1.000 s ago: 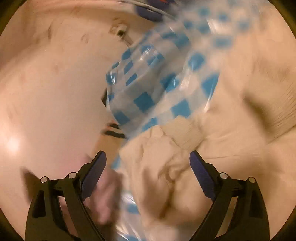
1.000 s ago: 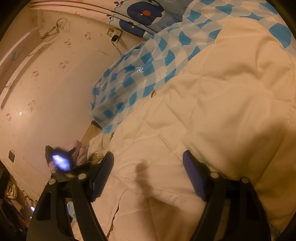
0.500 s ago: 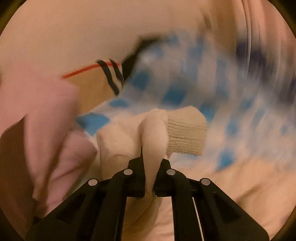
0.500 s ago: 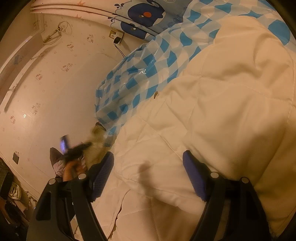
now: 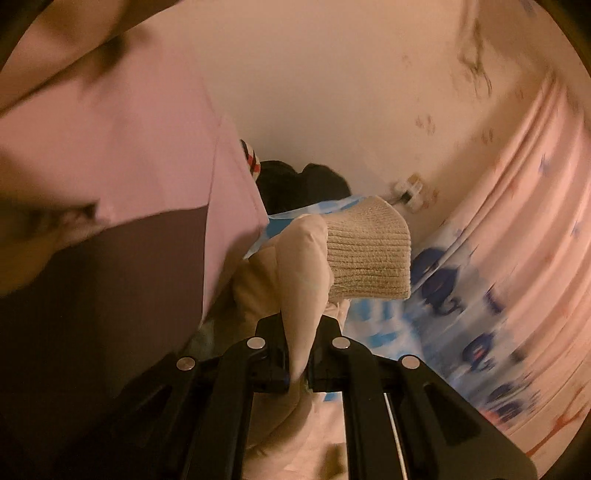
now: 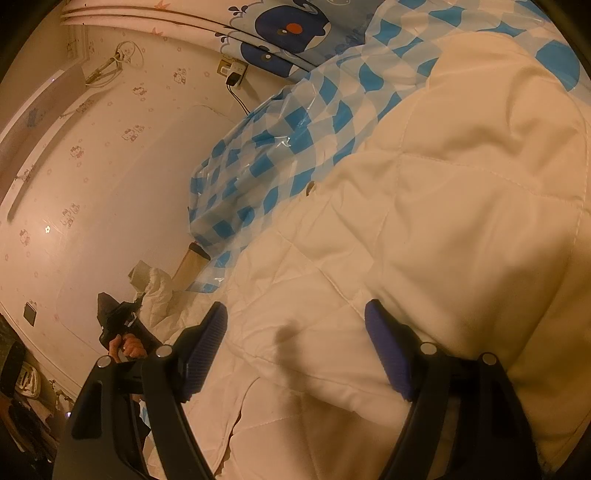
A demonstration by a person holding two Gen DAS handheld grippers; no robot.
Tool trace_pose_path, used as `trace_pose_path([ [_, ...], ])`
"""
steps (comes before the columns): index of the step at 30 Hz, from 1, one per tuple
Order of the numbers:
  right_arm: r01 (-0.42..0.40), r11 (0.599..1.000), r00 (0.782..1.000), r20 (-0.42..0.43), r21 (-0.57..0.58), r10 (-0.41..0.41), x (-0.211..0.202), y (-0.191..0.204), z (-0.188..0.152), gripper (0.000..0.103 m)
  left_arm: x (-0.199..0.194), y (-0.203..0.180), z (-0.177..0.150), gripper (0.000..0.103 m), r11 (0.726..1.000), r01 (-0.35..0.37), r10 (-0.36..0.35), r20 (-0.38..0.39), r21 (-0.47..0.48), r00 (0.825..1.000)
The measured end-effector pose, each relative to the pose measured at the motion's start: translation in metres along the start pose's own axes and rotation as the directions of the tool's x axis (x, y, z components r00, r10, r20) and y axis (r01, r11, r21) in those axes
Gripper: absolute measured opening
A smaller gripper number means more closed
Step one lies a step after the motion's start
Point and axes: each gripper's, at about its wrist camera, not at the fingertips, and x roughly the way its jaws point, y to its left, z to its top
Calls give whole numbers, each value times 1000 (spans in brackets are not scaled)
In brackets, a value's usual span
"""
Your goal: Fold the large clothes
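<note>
Child's bedroom: cartoon wallpaper (image 6: pixel 74 155), whale curtain (image 6: pixel 291 26)

The quilted jacket (image 6: pixel 424 240) is soft, matt cream cloth, its cuff (image 5: pixel 367 254) coarse ribbed knit. Beneath lies a glossy, crinkled blue-checked plastic sheet (image 6: pixel 295 136). The right tool (image 6: pixel 295 347) is matt black plastic with ridged blue pads (image 6: pixel 388 350).
</note>
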Motion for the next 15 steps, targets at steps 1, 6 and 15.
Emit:
trace_pose_path([
  [1,0,1000,1000,0,0,0,0,0,0,74,-4,5,3,5,999,31,-31,3,-42,1000],
  [6,9,1000,1000,-3,-3,-9,1,0,-1,74,-8,12,6,5,947,219,-220,24,-234,975],
  [15,175,962,984,17,-210,-176,7,48,-5,85,2,-49,11,5,955,271,-277,-36,-121,960],
])
